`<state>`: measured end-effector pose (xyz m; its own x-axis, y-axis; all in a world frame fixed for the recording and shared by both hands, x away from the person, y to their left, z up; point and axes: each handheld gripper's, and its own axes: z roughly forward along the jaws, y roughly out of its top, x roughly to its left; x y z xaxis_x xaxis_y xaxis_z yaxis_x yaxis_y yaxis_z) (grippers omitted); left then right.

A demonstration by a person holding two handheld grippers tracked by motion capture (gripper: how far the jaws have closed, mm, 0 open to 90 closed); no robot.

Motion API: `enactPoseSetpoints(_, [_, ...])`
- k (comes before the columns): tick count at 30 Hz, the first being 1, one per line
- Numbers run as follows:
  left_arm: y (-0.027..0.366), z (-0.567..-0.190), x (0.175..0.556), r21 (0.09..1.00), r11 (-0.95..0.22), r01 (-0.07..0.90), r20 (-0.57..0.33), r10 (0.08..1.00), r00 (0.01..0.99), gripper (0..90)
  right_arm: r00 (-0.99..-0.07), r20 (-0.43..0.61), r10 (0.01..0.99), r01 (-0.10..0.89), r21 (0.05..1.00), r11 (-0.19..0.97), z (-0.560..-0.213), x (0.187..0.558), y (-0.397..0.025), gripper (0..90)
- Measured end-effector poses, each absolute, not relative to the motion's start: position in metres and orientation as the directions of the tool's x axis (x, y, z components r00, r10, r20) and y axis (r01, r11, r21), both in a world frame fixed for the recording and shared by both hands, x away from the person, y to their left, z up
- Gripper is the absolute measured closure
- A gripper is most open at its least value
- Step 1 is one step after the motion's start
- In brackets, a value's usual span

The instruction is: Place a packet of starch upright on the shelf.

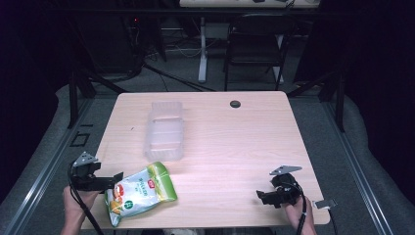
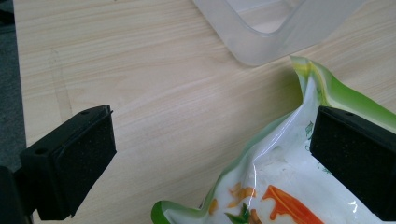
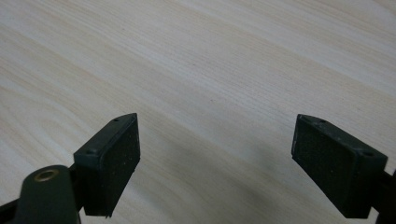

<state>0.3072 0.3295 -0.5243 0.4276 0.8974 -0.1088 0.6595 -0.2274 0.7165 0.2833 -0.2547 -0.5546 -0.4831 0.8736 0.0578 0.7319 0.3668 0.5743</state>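
Table: pale wood, 1 black grommet near the far edge.
Bin: clear plastic, left of centre, lengthwise away from me.
Bag: green and white snack pouch, flat at the near left, its top corner just short of the bin.
My left gripper: jaws wide, 1 over the bag's edge, 1 over bare wood.
My right gripper: jaws wide above bare wood, near right, well apart from the bag.

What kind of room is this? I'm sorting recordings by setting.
Probably a lab or recording workspace: a lone wooden table on grey carpet, dark curtains around it, and a folding chair by a desk behind.
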Motion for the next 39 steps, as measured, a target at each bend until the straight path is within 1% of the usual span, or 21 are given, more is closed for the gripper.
enactPoseSetpoints(11, [0.331, -0.523, 0.307, 0.733, -0.217, 0.644, -0.112, 0.896, 0.429, 0.2, -0.462, 0.078, 0.883, 0.737, 0.588, 0.334, -0.554, 0.283, -0.258, 14.9])
enactPoseSetpoints(16, [0.328, -0.522, 0.308, 0.733, -0.224, 0.643, -0.110, 0.893, 0.437, 0.2, -0.472, 0.074, 0.878, 0.735, 0.584, 0.346, -0.555, 0.282, -0.257, 14.9])
enactPoseSetpoints(20, [0.327, -0.518, 0.310, 0.724, -0.224, 0.652, -0.124, 0.888, 0.443, 0.2, -0.489, 0.057, 0.871, 0.731, 0.572, 0.373, -0.554, 0.282, -0.255, 14.9])
enactPoseSetpoints(21, [0.327, -0.516, 0.309, 0.733, -0.218, 0.644, -0.123, 0.889, 0.441, 0.2, -0.491, 0.054, 0.870, 0.729, 0.571, 0.376, -0.555, 0.282, -0.255, 14.9])
enactPoseSetpoints(22, [0.327, -0.511, 0.309, 0.737, -0.210, 0.643, -0.140, 0.883, 0.448, 0.2, -0.493, 0.051, 0.869, 0.730, 0.568, 0.380, -0.555, 0.282, -0.254, 15.0])
enactPoseSetpoints(25, [0.325, -0.508, 0.309, 0.741, -0.211, 0.638, -0.145, 0.877, 0.458, 0.1, -0.495, 0.050, 0.867, 0.726, 0.573, 0.381, -0.554, 0.281, -0.254, 14.9])
enactPoseSetpoints(32, [0.313, -0.506, 0.315, 0.727, -0.247, 0.640, -0.159, 0.847, 0.508, 0.2, -0.497, 0.048, 0.867, 0.723, 0.575, 0.383, -0.554, 0.281, -0.254, 14.9])
enactPoseSetpoints(39, [0.300, -0.507, 0.320, 0.710, -0.294, 0.640, -0.149, 0.826, 0.544, 0.5, -0.503, 0.044, 0.863, 0.719, 0.575, 0.390, -0.554, 0.283, -0.252, 15.0])
